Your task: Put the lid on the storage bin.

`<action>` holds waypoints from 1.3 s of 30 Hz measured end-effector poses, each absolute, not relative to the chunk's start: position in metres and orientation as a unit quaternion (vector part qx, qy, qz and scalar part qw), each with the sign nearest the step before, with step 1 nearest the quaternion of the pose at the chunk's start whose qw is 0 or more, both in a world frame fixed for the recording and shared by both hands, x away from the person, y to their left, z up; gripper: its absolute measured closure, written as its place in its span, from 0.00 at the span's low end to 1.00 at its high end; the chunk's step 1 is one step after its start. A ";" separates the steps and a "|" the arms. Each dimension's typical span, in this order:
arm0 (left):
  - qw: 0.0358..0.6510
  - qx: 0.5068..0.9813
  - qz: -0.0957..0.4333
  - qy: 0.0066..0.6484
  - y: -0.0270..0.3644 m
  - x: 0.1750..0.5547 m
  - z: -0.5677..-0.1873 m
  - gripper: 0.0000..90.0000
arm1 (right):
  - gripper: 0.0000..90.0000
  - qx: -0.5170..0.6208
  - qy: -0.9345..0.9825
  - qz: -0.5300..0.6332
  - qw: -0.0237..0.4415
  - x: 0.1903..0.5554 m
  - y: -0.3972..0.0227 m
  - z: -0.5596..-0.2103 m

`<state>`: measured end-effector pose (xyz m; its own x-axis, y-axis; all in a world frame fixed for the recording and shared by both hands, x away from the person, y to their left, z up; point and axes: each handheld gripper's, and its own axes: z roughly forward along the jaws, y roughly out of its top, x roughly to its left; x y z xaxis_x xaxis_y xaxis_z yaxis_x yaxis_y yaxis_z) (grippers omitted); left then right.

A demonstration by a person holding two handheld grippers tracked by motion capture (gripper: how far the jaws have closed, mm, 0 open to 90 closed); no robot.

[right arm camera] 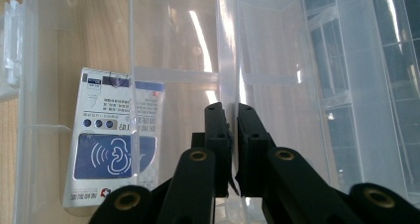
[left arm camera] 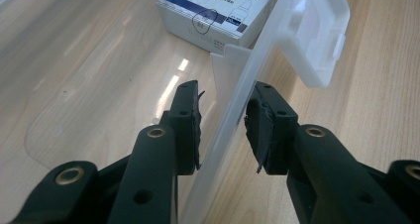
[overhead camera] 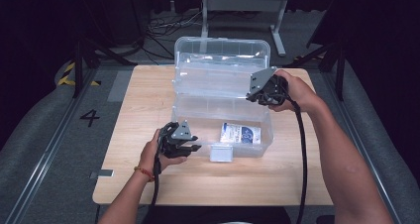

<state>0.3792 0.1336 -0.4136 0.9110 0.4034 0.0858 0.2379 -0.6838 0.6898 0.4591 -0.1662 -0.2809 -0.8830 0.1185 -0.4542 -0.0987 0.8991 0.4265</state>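
Clear plastic box: stands open in the middle of the wooden tabletop, its long front wall facing the person.
Lid: swung up and back, standing behind the box at the far edge of the tabletop.
Inner tray: clear plastic, lifted above the box floor at the rear; the right tool grips its near edge.
Front latch: a white translucent flap hanging outward from the middle of the front wall, just right of the left tool.
Carton: white and blue printed box lying flat on the box floor, right of centre, close behind the front wall; in the right gripper view it shows an ear symbol.
Left tool: held low at the front-left of the box; in the left gripper view its jaws stand partly apart on either side of the thin front wall, one pad inside, one outside, with a gap visible on each side, so not pressing.
Right tool: held higher at the right rear of the box; in the right gripper view its jaws are nearly together, pinching a thin clear tray wall that runs upward from between the pads.
Hands: left hand low near the front edge, right hand raised over the right end of the box.
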 end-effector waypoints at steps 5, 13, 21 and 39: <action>0.357 0.910 0.115 0.177 0.134 0.379 -0.414 0.73 | 0.96 0.003 0.944 0.225 0.240 0.455 -0.167 -0.282; 0.357 0.910 0.118 0.177 0.134 0.378 -0.414 0.73 | 0.95 0.002 0.942 0.225 0.249 0.448 -0.167 -0.284; 0.359 0.909 0.118 0.176 0.134 0.378 -0.414 0.73 | 0.94 0.000 0.941 0.237 0.241 0.445 -0.171 -0.287; 0.362 0.907 0.123 0.175 0.134 0.378 -0.415 0.72 | 0.94 0.008 0.937 0.264 0.227 0.438 -0.178 -0.293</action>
